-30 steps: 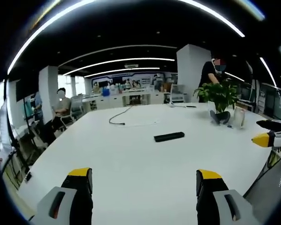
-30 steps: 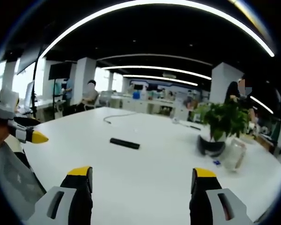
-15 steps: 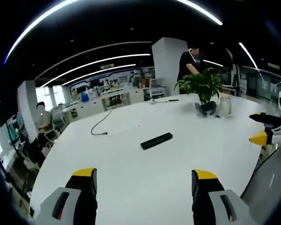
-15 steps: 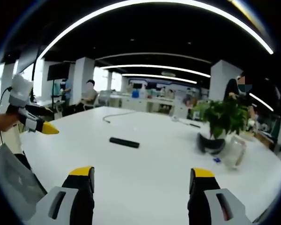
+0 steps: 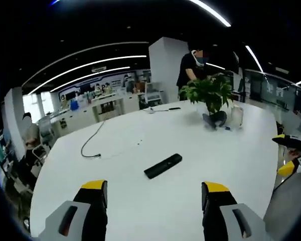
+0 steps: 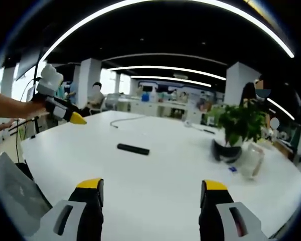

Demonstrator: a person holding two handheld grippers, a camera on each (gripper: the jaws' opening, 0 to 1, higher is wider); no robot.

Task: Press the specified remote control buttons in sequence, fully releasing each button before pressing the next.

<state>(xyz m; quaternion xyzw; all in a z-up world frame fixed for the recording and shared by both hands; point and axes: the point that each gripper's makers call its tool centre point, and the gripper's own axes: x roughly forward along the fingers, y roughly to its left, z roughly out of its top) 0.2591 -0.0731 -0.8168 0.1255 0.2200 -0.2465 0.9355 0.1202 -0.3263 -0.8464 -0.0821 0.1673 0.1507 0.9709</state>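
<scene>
A black remote control (image 5: 163,165) lies flat on the white table (image 5: 140,211), a little ahead of my left gripper (image 5: 153,193), whose jaws stand wide apart with nothing between them. In the right gripper view the same remote control (image 6: 133,148) lies farther off, left of centre on the table (image 6: 155,186). My right gripper (image 6: 151,192) is open and empty above the table's near side. The left gripper (image 6: 65,113) comes in from the left in a person's hand, raised over the table. The right gripper (image 5: 291,155) shows at the right edge of the left gripper view.
A potted green plant (image 6: 236,133) and a clear jar (image 6: 251,163) stand at the table's right side. A dark cable (image 5: 93,145) trails across the far part. A person (image 5: 190,68) stands behind the plant; another (image 6: 94,100) sits at the back. A grey chair back (image 6: 15,196) is near.
The left gripper has risen and moved in over the table toward the remote, which now looks nearer in its view. The right gripper has hardly moved.
</scene>
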